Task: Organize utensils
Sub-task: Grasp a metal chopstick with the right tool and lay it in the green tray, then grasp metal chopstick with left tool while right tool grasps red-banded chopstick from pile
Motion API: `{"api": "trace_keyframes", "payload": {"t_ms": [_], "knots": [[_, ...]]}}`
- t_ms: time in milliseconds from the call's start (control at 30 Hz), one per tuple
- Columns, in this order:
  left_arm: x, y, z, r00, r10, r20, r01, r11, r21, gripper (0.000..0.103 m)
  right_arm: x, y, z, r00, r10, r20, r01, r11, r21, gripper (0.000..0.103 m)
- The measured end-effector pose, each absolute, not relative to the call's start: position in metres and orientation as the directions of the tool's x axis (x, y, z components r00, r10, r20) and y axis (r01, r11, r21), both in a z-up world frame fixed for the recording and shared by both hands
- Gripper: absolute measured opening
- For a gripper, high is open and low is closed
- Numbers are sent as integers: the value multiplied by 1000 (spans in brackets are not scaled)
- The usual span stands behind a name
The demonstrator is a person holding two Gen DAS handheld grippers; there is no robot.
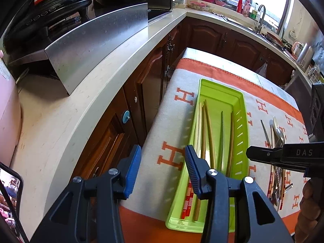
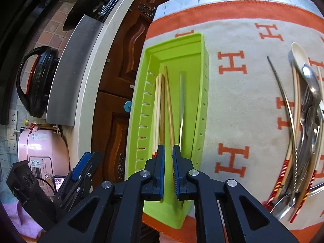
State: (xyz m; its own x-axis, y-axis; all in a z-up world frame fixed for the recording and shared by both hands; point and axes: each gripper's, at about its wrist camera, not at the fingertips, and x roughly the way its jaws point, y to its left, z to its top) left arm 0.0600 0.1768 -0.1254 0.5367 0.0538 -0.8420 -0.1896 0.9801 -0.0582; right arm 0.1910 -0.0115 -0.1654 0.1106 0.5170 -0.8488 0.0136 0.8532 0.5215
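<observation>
A lime-green slotted tray lies on an orange-and-cream cloth. Several wooden and pale chopsticks lie lengthwise in it, and a blurred metal chopstick lies beside them. My left gripper is open and empty over the tray's near left edge. My right gripper hovers above the tray's near end, its pads a narrow slit apart and gripping nothing. A loose pile of spoons, forks and chopsticks lies on the cloth to the right.
A pale counter with a steel panel runs along the left above dark wooden cabinets. A pink appliance stands on that counter. A sink tap is at the far window. A person's hand holds the right gripper.
</observation>
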Motion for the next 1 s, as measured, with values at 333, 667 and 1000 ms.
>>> {"api": "trace_keyframes", "payload": {"t_ms": [333, 667, 1000], "knots": [[57, 165, -127, 521, 54, -852, -175, 984, -45, 44, 177, -36, -170, 125, 486, -865, 13, 871, 492, 13], [52, 135, -125, 504, 46, -863, -130, 991, -24, 48, 146, -90, -164, 174, 438, -882, 19, 894, 448, 15], [48, 87, -115, 507, 48, -860, -50, 998, 27, 52, 122, -148, -142, 258, 406, -877, 22, 905, 425, 15]]}}
